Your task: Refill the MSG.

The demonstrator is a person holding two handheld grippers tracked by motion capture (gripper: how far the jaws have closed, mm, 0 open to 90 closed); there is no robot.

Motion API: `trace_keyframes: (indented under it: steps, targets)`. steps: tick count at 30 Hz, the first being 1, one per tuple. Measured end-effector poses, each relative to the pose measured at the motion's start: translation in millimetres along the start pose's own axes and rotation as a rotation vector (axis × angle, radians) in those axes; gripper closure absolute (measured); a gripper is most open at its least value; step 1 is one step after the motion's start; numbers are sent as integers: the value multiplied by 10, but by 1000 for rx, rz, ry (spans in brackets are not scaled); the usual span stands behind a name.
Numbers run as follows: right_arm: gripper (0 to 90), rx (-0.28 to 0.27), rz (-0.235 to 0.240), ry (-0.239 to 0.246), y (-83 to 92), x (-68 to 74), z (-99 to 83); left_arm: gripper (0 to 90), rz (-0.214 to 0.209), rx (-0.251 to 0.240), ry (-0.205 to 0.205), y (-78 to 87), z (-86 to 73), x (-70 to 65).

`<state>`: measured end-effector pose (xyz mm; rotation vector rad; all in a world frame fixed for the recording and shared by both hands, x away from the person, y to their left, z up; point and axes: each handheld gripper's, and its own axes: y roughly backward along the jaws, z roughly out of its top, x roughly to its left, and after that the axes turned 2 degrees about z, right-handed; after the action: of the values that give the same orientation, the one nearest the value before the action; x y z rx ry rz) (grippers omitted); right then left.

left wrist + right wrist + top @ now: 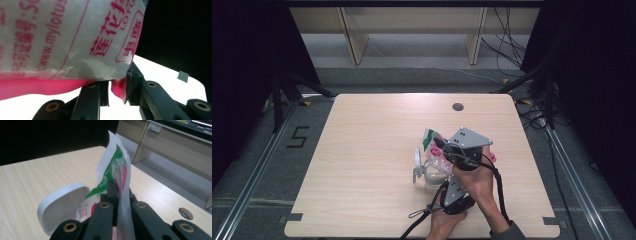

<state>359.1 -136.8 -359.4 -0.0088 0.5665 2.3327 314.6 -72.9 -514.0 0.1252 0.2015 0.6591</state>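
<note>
Left claw [438, 172]: jaws drawn nearly together, pinching the pink bottom edge of the plastic bag [75, 42]; in the left gripper view a fold of pink film sits between the two pads.
Right claw [441, 145]: jaws pressed together on the upper part of the plastic bag; in the right gripper view a thin strip of film runs up between the closed jaws.
Hands: both forearms enter from the near edge in the high view; the right hand [474, 177] lies across and beyond the left hand [444, 222].
Plastic bag position: held off the bench [377, 150] between the two claws, right of centre, in the near half of the bench top.
Plastic bag appearance: clear and white film with green and red print at the upper end, pink band along the lower edge.
White lid [60, 207]: rounded, standing on edge just left of the bag in the right gripper view.
Clear container [432, 172]: on the bench beneath the bag, touching the lid; contents cannot be told.
Bench: pale wood-grain top, round cable hole [457, 106] near the far edge.
Room: grey floor, dark curtains left and right, pale wooden furniture at the far side, black cables on the floor at far right.
Floor marking: figure "5" [298, 136] left of the bench.
Writing on bag: pink print reading "mylotus" and "LOTUS" beside Chinese characters; the rest is too cropped to read.
</note>
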Motion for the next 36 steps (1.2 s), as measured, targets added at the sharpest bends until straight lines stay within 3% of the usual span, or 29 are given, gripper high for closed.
trace_keyframes:
  steps: [2,3,5,7,8,9,11,14,15,16,18,19,20,21,25,27,28,29,30,32,35,36]
  targets:
    - [900,16,-4,-8,-7,16,-5,755,-1,-1,-2,0,-5,-3]
    - [900,24,3,-34,-5,25,-5,755,2,-2,-3,4,-3,0]
    - [900,3,3,2,-1,-6,4,756,6,-1,-7,11,1,3]
    - [900,11,12,-21,7,15,8,756,-1,-5,-1,-1,-2,-2]
    - [900,9,-11,26,-2,1,8,756,-3,-7,1,-6,-8,-2]
    - [900,15,-11,-11,-12,26,-2,756,5,5,-2,0,-11,0]
    - [900,30,-5,-20,-18,24,-9,756,0,-1,0,-3,-11,4]
    - [900,6,-22,-1,-12,19,-3,755,-4,-10,3,-10,-10,-6]
    - [900,13,-18,-18,-15,32,-5,755,0,4,-1,-3,-9,-2]
    - [900,13,-29,15,-19,13,-5,755,0,1,2,-4,-12,-1]
    - [900,25,-12,-4,-16,29,-5,756,-3,-6,5,-7,-8,-4]
    - [900,9,-19,24,-15,12,2,756,-2,-6,3,-4,-6,-9]
    - [900,27,-11,-35,-4,53,0,756,1,-6,3,-3,-5,-13]
    - [900,20,-13,11,-12,27,8,756,-1,-2,5,-3,-5,-9]
    - [900,16,-36,41,-39,43,2,756,-3,-5,7,-8,-4,-8]
    - [900,16,-25,29,-27,35,8,756,-1,-4,7,-3,-1,-14]
    - [900,8,-29,49,-23,20,9,756,-1,-6,8,-4,-2,-17]
    - [900,14,-19,19,-21,35,7,756,-1,-7,8,-5,-2,-18]
    - [900,26,-9,21,-19,40,8,756,-3,-5,9,-6,-2,-18]
    - [900,18,-41,45,-26,42,7,756,-2,-6,7,-7,-4,-21]
    - [900,25,-6,4,-20,47,8,756,1,-8,4,-2,0,-19]
    - [900,17,-11,20,-16,37,11,757,-3,-10,5,-6,1,-20]
